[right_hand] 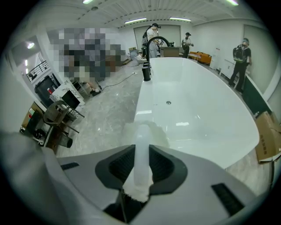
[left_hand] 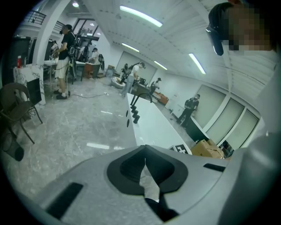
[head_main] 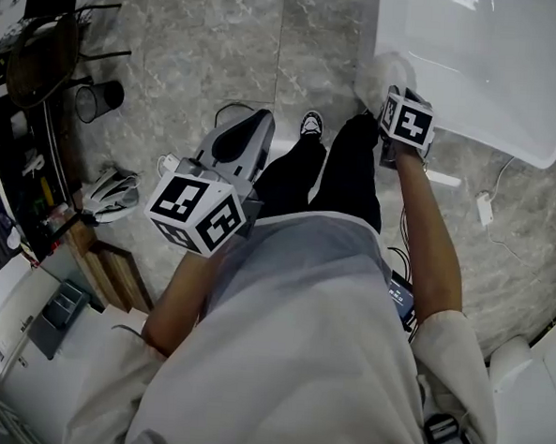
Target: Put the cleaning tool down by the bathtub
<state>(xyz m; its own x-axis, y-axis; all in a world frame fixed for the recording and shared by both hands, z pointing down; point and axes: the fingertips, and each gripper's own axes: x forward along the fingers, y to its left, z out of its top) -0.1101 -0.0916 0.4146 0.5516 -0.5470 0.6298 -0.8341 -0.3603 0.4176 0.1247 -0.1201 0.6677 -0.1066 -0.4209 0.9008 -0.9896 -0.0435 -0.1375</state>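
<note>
Right tongs [right_hand: 140,163] clamp the tool [right_hand: 141,134] by the tub [right_hand: 197,110]; left tongs [left_hand: 145,169] are closed, empty. Likely next: lower it to the floor [right_hand: 105,110], release.

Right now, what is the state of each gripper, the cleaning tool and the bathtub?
bathtub: empty, no water visible.
cleaning tool: held at the bathtub's edge, not yet put down.
right gripper: shut on the cleaning tool's handle.
left gripper: jaws together, nothing between them.

Head view looks steeply down; right gripper view shares its bathtub [head_main: 476,60].
</note>
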